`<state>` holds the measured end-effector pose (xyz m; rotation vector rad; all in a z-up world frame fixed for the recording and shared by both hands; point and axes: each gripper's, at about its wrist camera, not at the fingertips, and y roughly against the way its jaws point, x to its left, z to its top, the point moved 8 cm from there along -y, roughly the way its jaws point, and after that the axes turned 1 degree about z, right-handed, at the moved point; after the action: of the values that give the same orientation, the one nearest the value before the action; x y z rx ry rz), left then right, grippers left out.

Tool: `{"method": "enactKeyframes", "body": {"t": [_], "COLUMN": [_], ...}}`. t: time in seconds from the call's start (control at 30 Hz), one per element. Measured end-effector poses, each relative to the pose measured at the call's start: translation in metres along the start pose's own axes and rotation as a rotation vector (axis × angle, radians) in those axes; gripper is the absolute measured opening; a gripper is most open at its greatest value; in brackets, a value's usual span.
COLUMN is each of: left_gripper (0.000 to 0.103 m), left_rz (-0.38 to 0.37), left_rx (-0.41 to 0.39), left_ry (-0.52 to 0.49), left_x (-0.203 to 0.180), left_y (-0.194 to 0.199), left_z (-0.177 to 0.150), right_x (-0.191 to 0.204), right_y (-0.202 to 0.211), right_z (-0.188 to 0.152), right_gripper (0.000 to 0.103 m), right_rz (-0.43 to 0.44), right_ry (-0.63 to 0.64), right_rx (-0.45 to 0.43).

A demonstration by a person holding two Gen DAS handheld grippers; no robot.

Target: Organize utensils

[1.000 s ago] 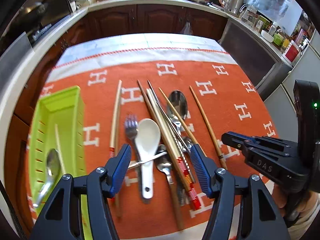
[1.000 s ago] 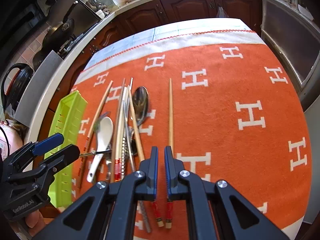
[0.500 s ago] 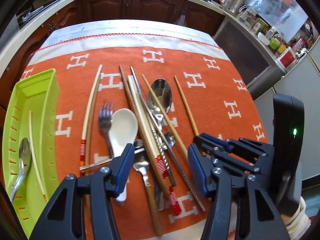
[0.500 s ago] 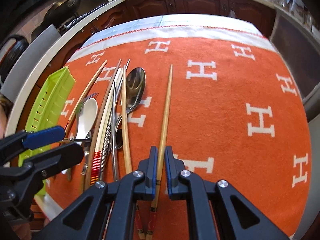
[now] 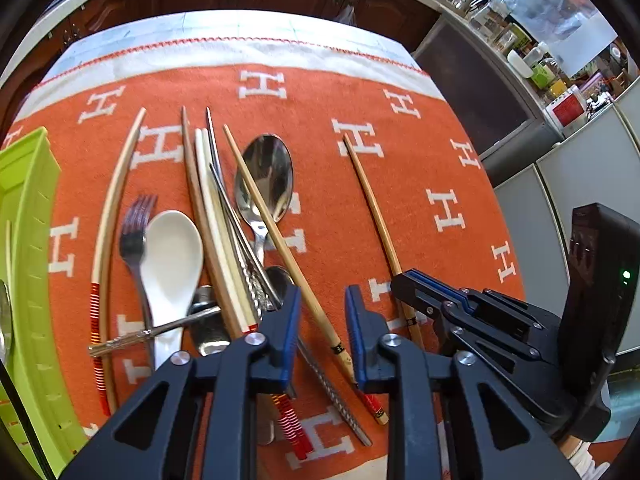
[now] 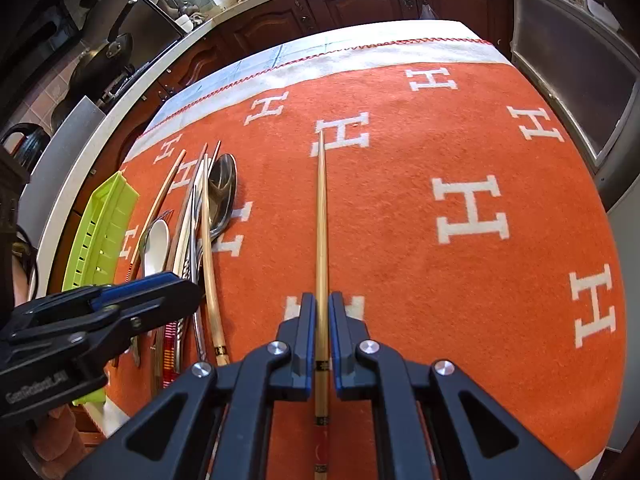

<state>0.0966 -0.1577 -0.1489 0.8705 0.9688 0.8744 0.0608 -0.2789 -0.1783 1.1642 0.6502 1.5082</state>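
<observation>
Several utensils lie heaped on the orange cloth (image 5: 400, 140): a white ceramic spoon (image 5: 172, 256), a fork (image 5: 134, 232), a steel spoon (image 5: 266, 176) and several chopsticks. My left gripper (image 5: 320, 332) is low over the heap's right side. Its jaws are closing with a bamboo chopstick (image 5: 272, 224) between them, and the pads stand clear of it. My right gripper (image 6: 321, 336) is shut, set lengthwise over a lone bamboo chopstick (image 6: 321, 220) that shows through the thin slit between its fingers. That chopstick rests on the cloth.
A lime-green slotted tray (image 5: 28, 208) stands at the left table edge with a spoon inside. Dark kitchen cabinets and a counter ring the table. The right gripper (image 5: 402, 280) reaches in beside my left one. A hand shows at the lower right.
My left gripper dropped and slid right over the heap, and its jaws narrowed around the bamboo chopstick. My right gripper sank lower, now lined up along the lone chopstick.
</observation>
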Motion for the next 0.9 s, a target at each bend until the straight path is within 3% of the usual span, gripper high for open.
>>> {"method": "enactKeyframes", "body": {"t": [0.17,0.43,0.7,0.9], "left_gripper": [0.014,0.016,0.016,0.007], "left_rz": [0.010,0.067,0.125,0.122], "left_rx": [0.031,0.083,0.030,-0.023], "left_ry": [-0.004,-0.030,-0.044,-0.082], "left_x": [-0.004,-0.016,-0.023,-0.023], "left_y": [-0.010,-0.029,-0.035,-0.030], "left_z": [-0.004,-0.013,-0.002,0.000], "right_x": [0.001,-0.002,-0.005,-0.006], "right_y": [-0.001,0.000,0.000,0.000], "right_z": [0.000,-0.001,-0.002,-0.003], "right_gripper": [0.007,0.007,0.007,0.007], "right_rz": [0.012,0.050,0.076,0.080], "right_ry": [-0.002,-0.018,-0.040,-0.049], "right_rx": [-0.007,-0.008,-0.013,-0.014]}}
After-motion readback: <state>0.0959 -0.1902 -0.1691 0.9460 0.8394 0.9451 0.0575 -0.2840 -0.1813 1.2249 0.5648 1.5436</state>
